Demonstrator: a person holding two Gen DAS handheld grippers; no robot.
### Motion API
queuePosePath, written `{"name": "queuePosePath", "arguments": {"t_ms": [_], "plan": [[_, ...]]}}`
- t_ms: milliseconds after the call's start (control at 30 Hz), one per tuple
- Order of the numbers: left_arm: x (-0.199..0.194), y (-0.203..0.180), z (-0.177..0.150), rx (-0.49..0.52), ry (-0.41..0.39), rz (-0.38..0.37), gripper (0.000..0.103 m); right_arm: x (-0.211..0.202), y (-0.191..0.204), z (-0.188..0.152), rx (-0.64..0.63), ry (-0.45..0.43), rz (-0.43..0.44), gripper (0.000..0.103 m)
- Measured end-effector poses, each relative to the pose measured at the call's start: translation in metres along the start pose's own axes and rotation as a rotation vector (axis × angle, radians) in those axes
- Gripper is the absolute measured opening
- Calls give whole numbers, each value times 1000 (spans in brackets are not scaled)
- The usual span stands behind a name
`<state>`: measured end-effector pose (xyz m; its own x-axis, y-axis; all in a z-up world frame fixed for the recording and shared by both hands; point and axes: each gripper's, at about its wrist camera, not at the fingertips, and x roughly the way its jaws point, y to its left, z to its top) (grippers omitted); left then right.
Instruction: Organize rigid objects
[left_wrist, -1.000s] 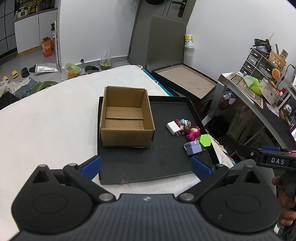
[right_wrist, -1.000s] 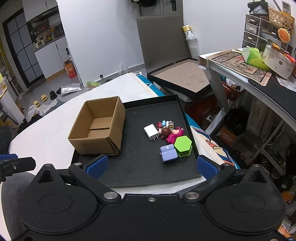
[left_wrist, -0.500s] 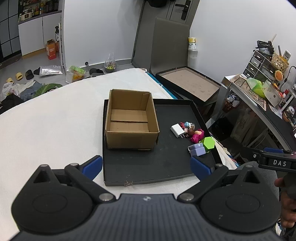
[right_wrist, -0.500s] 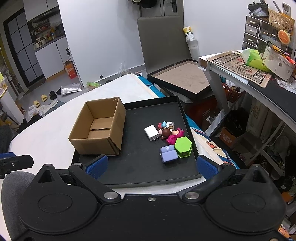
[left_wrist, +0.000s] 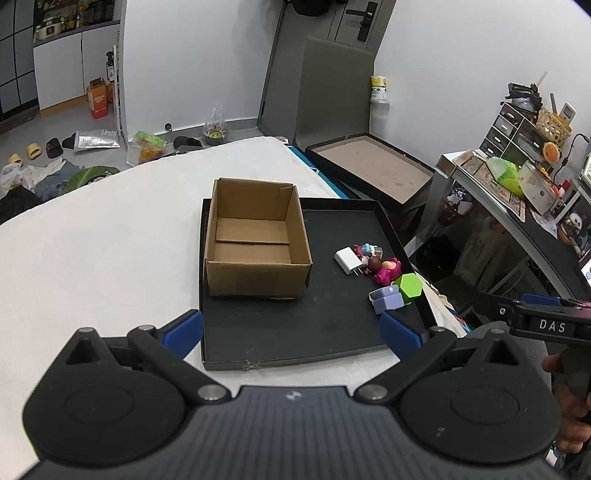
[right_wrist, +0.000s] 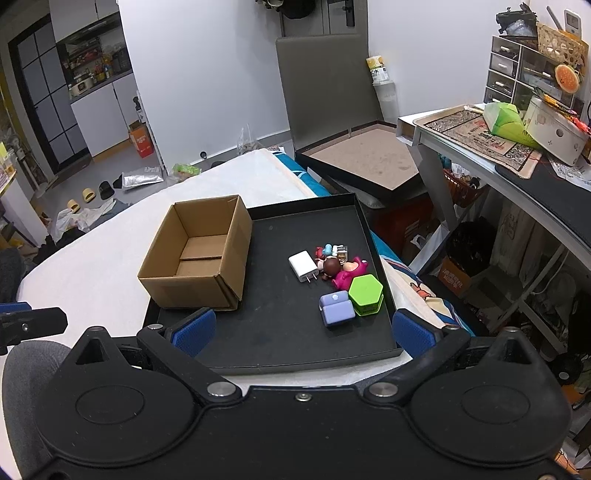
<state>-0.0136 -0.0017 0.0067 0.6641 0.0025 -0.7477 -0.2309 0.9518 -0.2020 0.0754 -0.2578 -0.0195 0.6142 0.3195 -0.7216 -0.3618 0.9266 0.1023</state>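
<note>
An open, empty cardboard box (left_wrist: 255, 243) (right_wrist: 199, 254) stands on the left part of a black tray (left_wrist: 332, 325) (right_wrist: 280, 339). On the tray's right side lie a white charger (left_wrist: 348, 260) (right_wrist: 303, 266), small toy figures (left_wrist: 384, 267) (right_wrist: 338, 267), a green hexagonal box (left_wrist: 407, 286) (right_wrist: 365, 291) and a lilac box (left_wrist: 386, 300) (right_wrist: 337, 313). My left gripper (left_wrist: 291, 330) is open and empty over the tray's near edge. My right gripper (right_wrist: 301, 330) is open and empty, also at the near edge.
The tray lies on a white bed surface (left_wrist: 92, 251). A second black tray with a brown floor (right_wrist: 365, 158) sits behind. A cluttered desk (right_wrist: 517, 147) stands to the right. Floor clutter lies far left.
Both grippers have drawn back and risen slightly, so the tray and box look a little farther away. Nothing on the tray has moved.
</note>
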Motion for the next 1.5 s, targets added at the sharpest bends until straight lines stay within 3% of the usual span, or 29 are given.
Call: {"name": "queuePosePath", "arguments": {"t_ms": [733,1500], "plan": [[3,-1,2,-14,-3,-30,101,0,0,0,16,-10,-3,103],[52,16,33,-48,70,-20,102,44,-10,14,44,84,-29,103]]}}
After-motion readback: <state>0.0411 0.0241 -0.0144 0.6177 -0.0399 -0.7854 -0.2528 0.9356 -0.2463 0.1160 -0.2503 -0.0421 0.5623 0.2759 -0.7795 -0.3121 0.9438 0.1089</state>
